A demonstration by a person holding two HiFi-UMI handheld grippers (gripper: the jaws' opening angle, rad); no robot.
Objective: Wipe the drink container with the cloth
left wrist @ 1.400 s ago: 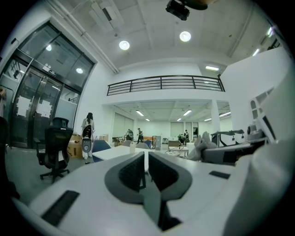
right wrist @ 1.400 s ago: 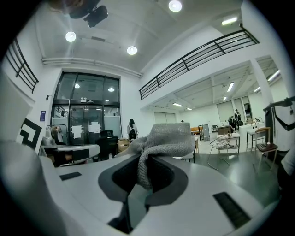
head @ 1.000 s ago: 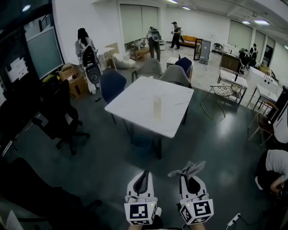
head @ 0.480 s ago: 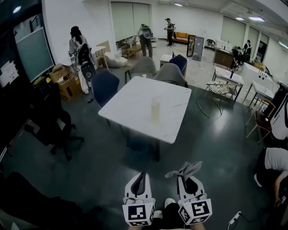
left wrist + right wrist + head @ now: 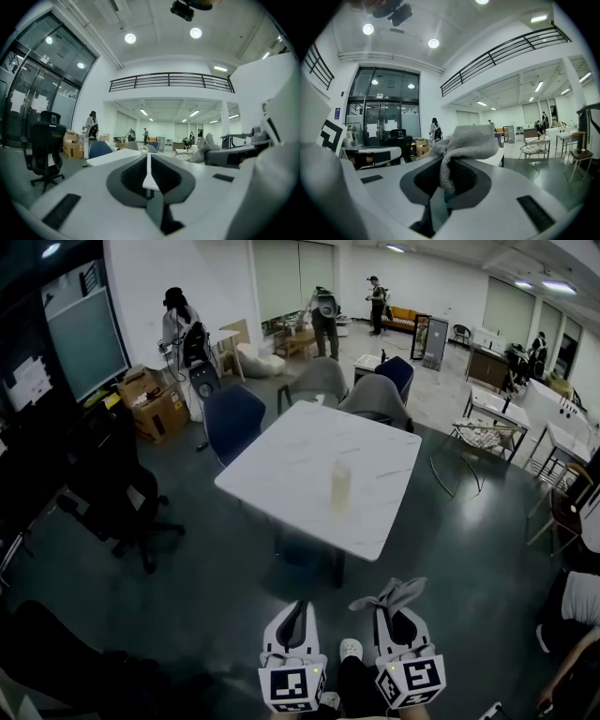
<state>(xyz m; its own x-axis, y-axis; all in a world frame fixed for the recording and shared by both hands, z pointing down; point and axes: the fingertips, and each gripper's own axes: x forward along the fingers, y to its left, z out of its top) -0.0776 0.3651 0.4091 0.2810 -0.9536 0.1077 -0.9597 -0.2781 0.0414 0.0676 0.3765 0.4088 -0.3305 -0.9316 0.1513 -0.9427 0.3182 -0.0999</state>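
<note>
Nearest, the left gripper [image 5: 296, 610] is held with its jaws pressed together on nothing. Just to its right, a grey cloth [image 5: 464, 143] is clamped in the right gripper [image 5: 392, 607]. Farther off, the drink container [image 5: 340, 487] is stood upright on the white table [image 5: 281, 460], toward its near right edge, well apart from the 2 grippers.

white left gripper [image 5: 298, 607], white right gripper [image 5: 396, 611], dark grey jaw hollows, black-and-white marker cubes [image 5: 292, 686]
</note>
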